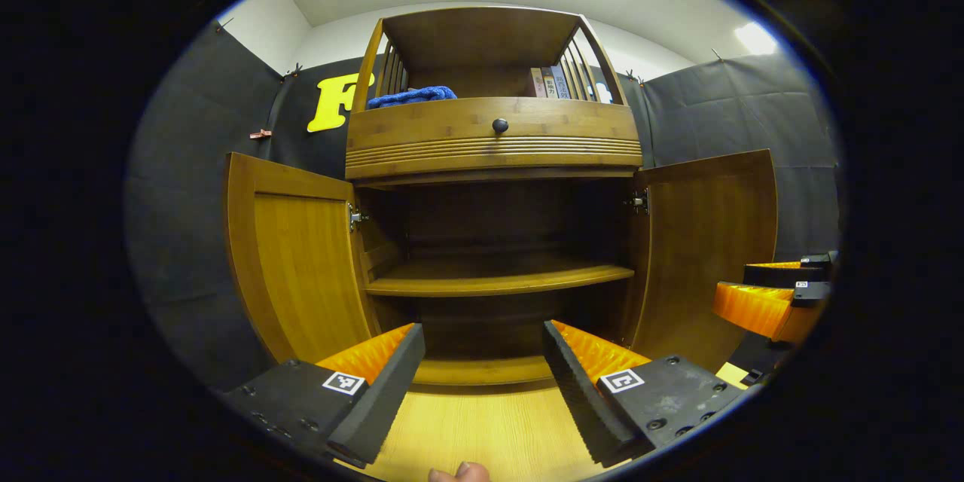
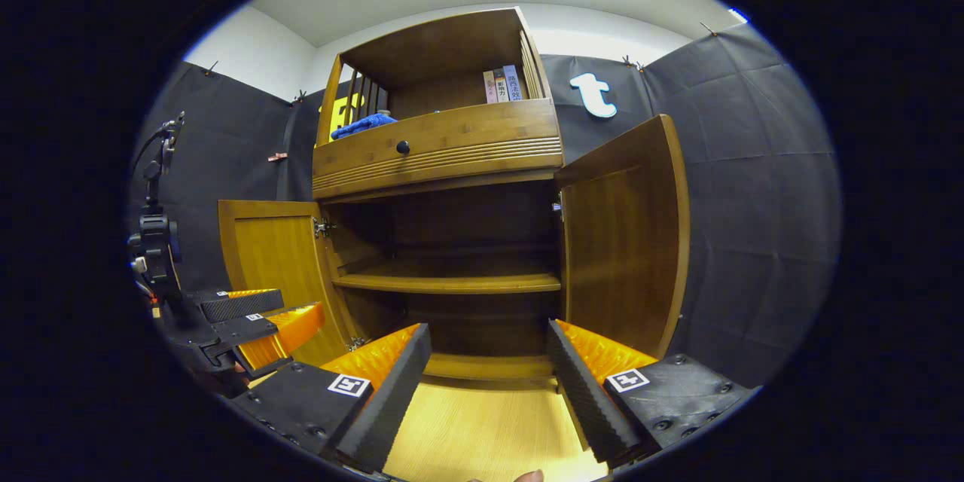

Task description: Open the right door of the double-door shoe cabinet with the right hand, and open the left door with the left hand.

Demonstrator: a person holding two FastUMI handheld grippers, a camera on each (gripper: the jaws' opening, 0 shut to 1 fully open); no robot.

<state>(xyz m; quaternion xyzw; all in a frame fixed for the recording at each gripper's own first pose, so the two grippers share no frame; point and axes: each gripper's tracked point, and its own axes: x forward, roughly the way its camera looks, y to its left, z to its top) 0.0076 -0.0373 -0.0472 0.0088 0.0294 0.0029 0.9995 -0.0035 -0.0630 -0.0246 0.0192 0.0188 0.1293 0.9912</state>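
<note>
Cabinet doors (image 1: 301, 263) open, fingers (image 1: 376, 384) apart.

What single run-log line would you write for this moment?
left door: open | right door: open | left gripper: open, empty | right gripper: open, empty | shelf: bare

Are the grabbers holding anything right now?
No. The left gripper and right gripper are both open and empty, apart from the wooden cabinet's open doors.
</note>
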